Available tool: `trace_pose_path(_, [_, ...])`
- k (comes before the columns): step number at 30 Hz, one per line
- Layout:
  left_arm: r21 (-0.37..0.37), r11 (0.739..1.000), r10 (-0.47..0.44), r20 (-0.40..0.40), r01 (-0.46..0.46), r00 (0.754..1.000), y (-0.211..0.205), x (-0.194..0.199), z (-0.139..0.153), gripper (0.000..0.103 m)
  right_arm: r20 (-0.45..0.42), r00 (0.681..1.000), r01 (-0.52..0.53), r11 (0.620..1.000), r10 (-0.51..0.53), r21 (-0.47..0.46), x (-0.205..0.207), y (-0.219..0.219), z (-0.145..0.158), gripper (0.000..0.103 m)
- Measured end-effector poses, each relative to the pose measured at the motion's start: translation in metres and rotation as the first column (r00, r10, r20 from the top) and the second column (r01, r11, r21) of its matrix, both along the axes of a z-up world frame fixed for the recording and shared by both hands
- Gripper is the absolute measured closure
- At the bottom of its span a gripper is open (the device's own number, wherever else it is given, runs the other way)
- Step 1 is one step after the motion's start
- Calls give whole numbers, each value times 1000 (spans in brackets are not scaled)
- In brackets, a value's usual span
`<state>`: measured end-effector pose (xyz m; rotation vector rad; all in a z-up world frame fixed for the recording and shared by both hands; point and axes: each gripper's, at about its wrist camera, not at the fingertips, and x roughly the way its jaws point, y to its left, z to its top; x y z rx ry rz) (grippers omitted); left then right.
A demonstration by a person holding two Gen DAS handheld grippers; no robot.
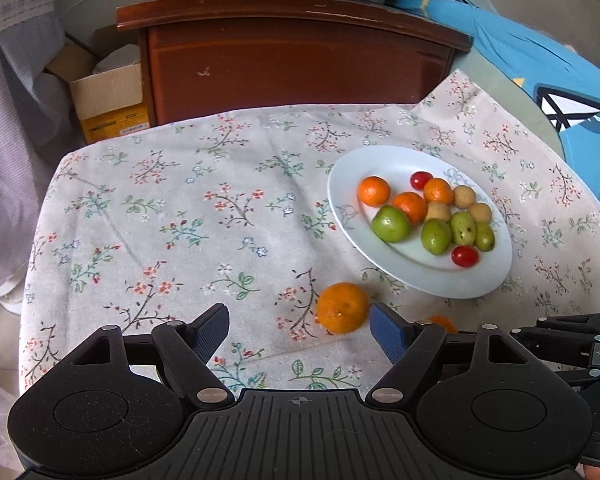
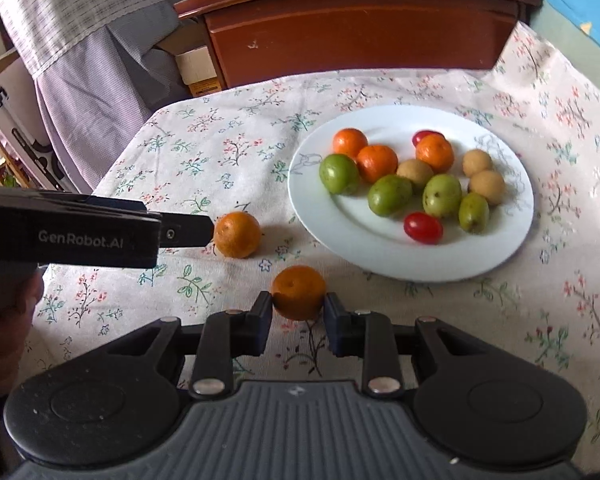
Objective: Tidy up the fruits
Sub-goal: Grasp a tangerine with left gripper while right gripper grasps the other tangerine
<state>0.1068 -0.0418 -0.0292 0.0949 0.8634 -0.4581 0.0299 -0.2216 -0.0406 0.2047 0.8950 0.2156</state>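
A white plate (image 1: pixel 384 160) (image 2: pixel 380 256) holds several small oranges, green fruits, tan round fruits and two red cherry tomatoes. One loose orange (image 1: pixel 342 307) (image 2: pixel 237 234) lies on the floral cloth left of the plate. My left gripper (image 1: pixel 298 330) is open, the orange just inside its right finger. My right gripper (image 2: pixel 298 314) is shut on a second orange (image 2: pixel 299 292), held near the plate's front left rim. That orange shows partly behind my left finger (image 1: pixel 442 323). The left gripper's side (image 2: pixel 100 232) appears in the right wrist view.
A floral tablecloth (image 1: pixel 180 220) covers the table. A dark wooden cabinet (image 1: pixel 292 64) stands behind it, with a cardboard box (image 1: pixel 108 100) to its left. Blue fabric (image 1: pixel 540 72) lies at the back right. Checked cloth (image 2: pixel 80 40) hangs at the left.
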Motion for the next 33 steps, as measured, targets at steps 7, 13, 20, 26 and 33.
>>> trace_pose_path(7, [-6, 999, -38, 15, 38, 999, -13, 4, -9, 27, 0, 1000, 12, 1000, -12, 14, -2, -3, -2, 72])
trace_pose_path(13, [-21, 999, -48, -5, 47, 999, -17, 10, -17, 34, 18, 1000, 5, 1000, -6, 16, 0, 0, -2, 66])
trace_pose_path(20, [-20, 999, -50, -23, 49, 999, -21, 13, -25, 50, 31, 1000, -5, 1000, 4, 11, 4, 3, -5, 63])
trace_pose_path(26, [-28, 998, -64, -26, 64, 998, -23, 13, -25, 68, 49, 999, -20, 1000, 21, -17, 5, 9, -6, 63])
trace_pose_path(33, [-26, 998, -63, -21, 62, 998, -23, 12, -23, 71, 53, 999, -9, 1000, 10, -30, 7, 8, -6, 72])
